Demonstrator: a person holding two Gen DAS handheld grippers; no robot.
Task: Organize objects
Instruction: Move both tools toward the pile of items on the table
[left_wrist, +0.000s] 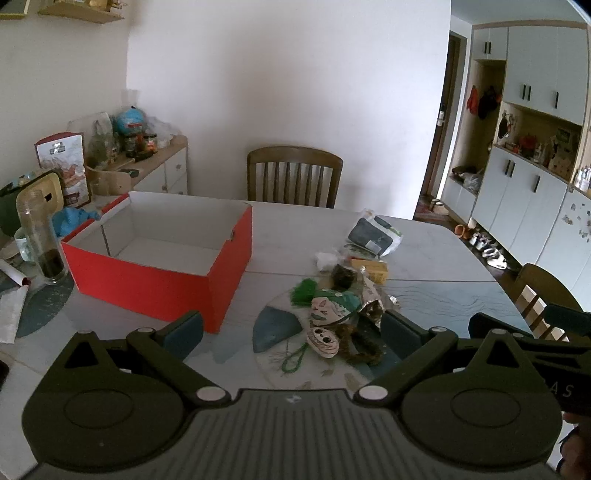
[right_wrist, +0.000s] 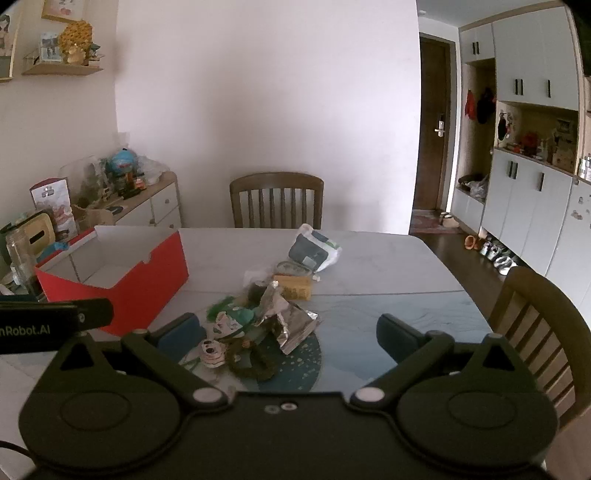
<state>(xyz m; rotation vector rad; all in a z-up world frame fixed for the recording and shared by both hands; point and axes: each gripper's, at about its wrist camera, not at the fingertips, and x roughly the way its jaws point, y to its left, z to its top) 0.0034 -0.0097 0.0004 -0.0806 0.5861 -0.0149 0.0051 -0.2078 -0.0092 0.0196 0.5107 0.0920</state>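
An open red box (left_wrist: 162, 277) with a white inside stands on the table's left; it also shows in the right wrist view (right_wrist: 147, 284). A heap of small things lies to its right: painted face ornaments (left_wrist: 324, 338), a green tassel (left_wrist: 304, 291), a brown braided cord (right_wrist: 251, 363), crumpled foil (right_wrist: 291, 319), a yellow block (right_wrist: 293, 286) and a dark packet (left_wrist: 373, 232). My left gripper (left_wrist: 291, 332) is open and empty, held above the heap's near side. My right gripper (right_wrist: 288, 334) is open and empty, just before the heap.
A glass jar (left_wrist: 38, 240) and clutter stand left of the box. Wooden chairs stand at the far side (left_wrist: 293, 177) and at the right (right_wrist: 543, 332). A cluttered sideboard (left_wrist: 162, 166) is at the back left, white cabinets (left_wrist: 535, 147) at the right.
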